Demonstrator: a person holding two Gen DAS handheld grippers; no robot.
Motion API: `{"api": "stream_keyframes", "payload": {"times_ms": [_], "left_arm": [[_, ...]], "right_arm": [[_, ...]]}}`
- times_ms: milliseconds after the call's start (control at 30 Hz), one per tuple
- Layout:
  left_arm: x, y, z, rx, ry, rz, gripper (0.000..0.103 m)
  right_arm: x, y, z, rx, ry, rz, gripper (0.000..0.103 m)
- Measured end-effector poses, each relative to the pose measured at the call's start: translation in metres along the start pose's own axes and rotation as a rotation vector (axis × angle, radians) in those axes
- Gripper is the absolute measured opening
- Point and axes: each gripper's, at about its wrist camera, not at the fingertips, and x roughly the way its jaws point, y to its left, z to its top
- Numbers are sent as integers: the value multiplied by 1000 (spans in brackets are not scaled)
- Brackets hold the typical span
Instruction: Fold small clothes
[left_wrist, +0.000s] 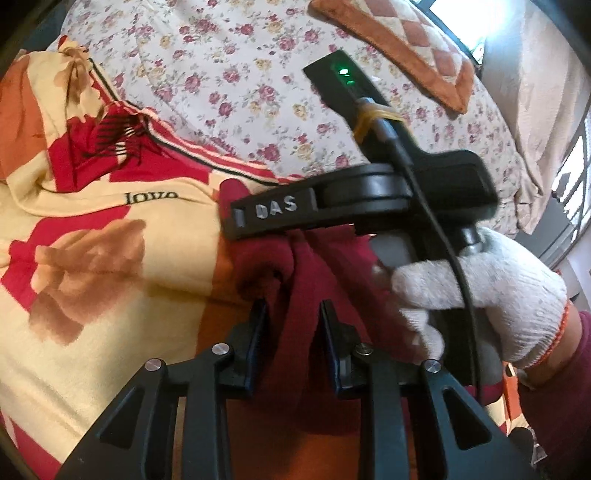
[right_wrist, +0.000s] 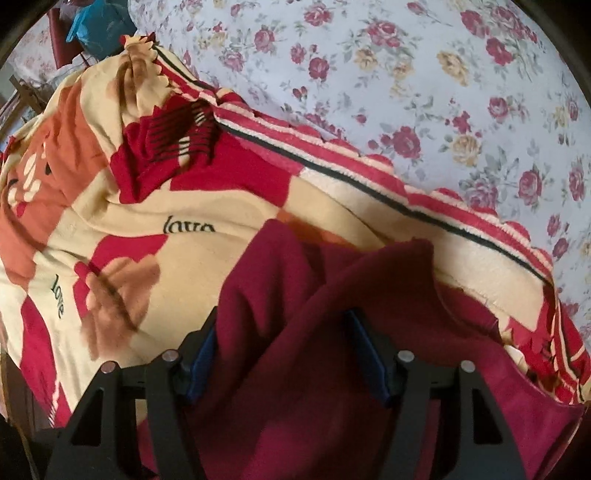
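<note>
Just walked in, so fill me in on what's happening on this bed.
A person with a gripper in each gloved hand is folding a maroon garment on a patterned blanket. The left gripper pinches a fold of it. The right gripper stands open astride the cloth, not clamping it.

We wear a white knit glove (left_wrist: 480, 291) with an orange cuff and a maroon sleeve (left_wrist: 554, 391). Our black right gripper (left_wrist: 332, 206) reads "DAS", carrying a green light, black cable and yellow band.
</note>
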Motion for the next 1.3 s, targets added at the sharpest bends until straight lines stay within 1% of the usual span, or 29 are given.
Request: {"api": "stream_keyframes", "payload": {"times_ms": [33, 100, 167, 233, 300, 333, 467, 533, 567, 600, 667, 733, 800, 900, 1000, 1033, 1200, 1300], "left_arm": [[0, 1, -1, -1, 1, 9, 11], [1, 2, -2, -6, 8, 23, 22], [6, 4, -2, -22, 34, 20, 24], [9, 6, -3, -31, 52, 23, 26], [11, 5, -4, -30, 51, 32, 30], [11, 5, -4, -25, 47, 31, 31], [15, 0, -6, -3, 49, 22, 31], [19, -2, -6, 6, 60, 1, 31], [20, -3, -6, 10, 70, -11, 29], [21, -5, -6, 13, 79, -28, 19], [19, -8, -5, 12, 88, -55, 4], [13, -15, -4, 6, 75, -67, 0], [7, -22, -2, 12, 65, -69, 0], [-2, -38, 2, 36, 51, -74, 0], [-10, -62, 6, 64, 42, -84, 0], [-12, -74, 8, 87, 39, -83, 0], [-17, -119, 14, 155, 36, -92, 0], [-15, -144, 14, 186, 44, -101, 0]], "right_arm": [[-1, 1, -1, -11, -1, -8, 61], [-1, 1, -2, -19, -4, -8, 57], [-4, -2, -4, -11, -14, 7, 54], [-7, -6, -6, -5, -27, 27, 47], [-12, -11, -9, 8, -44, 56, 42], [-14, -14, -11, 21, -55, 76, 39], [-21, -28, -18, 77, -93, 151, 33], [-25, -32, -21, 98, -114, 178, 30], [-26, -33, -21, 105, -121, 184, 29], [-28, -35, -23, 114, -131, 192, 27], [-34, -38, -26, 131, -153, 209, 25], [-44, -44, -31, 153, -177, 226, 24], [-51, -47, -31, 170, -197, 237, 22], [-71, -57, -38, 190, -242, 265, 21], [-98, -68, -48, 195, -286, 278, 20], [-106, -72, -51, 199, -300, 279, 20], [-144, -104, -71, 227, -356, 283, 20], [-165, -127, -89, 250, -386, 268, 20]]}}
